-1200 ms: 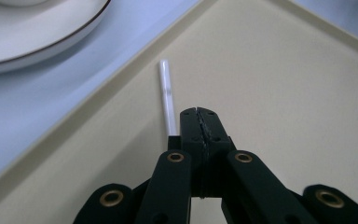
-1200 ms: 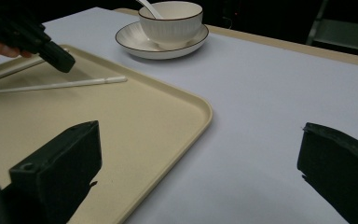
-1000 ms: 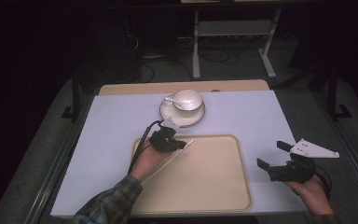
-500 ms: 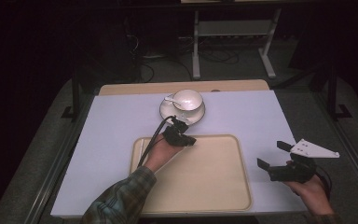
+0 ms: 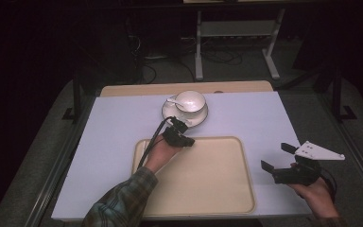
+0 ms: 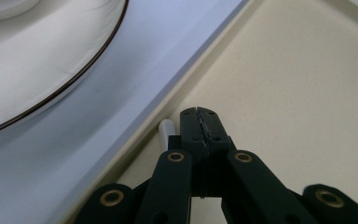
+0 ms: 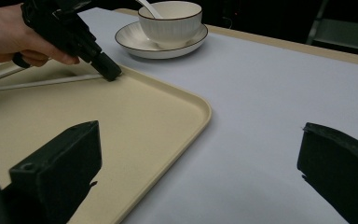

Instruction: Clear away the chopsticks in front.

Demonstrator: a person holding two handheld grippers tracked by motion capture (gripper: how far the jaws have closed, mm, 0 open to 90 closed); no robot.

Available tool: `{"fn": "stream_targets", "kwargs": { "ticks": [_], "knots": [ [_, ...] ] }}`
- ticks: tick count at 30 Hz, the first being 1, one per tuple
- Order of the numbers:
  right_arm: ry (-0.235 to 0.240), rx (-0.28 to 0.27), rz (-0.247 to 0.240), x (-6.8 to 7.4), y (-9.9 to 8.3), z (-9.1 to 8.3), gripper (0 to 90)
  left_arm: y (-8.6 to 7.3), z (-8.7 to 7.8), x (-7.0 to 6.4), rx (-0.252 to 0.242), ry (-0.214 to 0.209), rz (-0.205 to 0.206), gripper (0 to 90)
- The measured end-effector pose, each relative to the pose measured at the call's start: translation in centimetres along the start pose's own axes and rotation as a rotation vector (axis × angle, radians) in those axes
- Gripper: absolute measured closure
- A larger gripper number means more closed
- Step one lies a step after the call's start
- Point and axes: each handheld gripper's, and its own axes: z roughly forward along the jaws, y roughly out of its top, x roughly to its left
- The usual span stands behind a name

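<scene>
- Right gripper view: the right gripper (image 5: 283, 163) waits low by the near right corner of the tray (image 5: 217, 189), its black jaws wide open and holding nothing.
- Farther in, the left gripper (image 6: 200, 122) is pinched shut on a thin white stick (image 7: 42, 83) lying along the tray's far rim. I think it should lift slowly and hold tight.
- Beyond sit the cup (image 5: 190, 100) and saucer (image 5: 170, 113), so keep clear of them.
</scene>
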Motion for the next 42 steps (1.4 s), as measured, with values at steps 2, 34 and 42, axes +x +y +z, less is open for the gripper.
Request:
{"fn": "stream_targets", "kwargs": {
  "ticks": [2,34,42],
  "knots": [
    [0.000,0.000,0.000,0.0,0.0,0.0,0.0,-0.3,-0.4,0.3,0.003,0.008,-0.006,89.9],
    [-0.005,-0.003,-0.003,0.1,0.0,0.0,0.0,-4.9,-4.8,2.7,0.010,0.071,-0.062,90.0],
    [-0.002,0.000,-0.007,0.1,0.0,0.0,0.0,-6.5,-6.1,3.2,-0.007,0.071,-0.093,89.9]
  ]
}}
